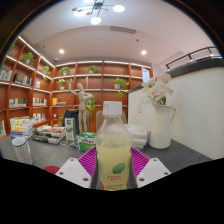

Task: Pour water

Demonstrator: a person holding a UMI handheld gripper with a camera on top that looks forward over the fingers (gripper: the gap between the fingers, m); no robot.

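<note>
A clear plastic bottle (113,148) with a white cap, pale yellow-green liquid and a green leaf label stands upright between my fingers. My gripper (113,167) is shut on it: both magenta pads (88,160) press against the bottle's sides. The bottle is held above the grey counter (175,155). Its bottom is hidden below the fingers.
A white vase with flowers (160,112) stands on the counter to the right, beyond the fingers. A clear cup (22,150) sits at the left. Small boxes and packets (72,128) lie behind the bottle. Wooden shelves (60,85) with plants line the back wall.
</note>
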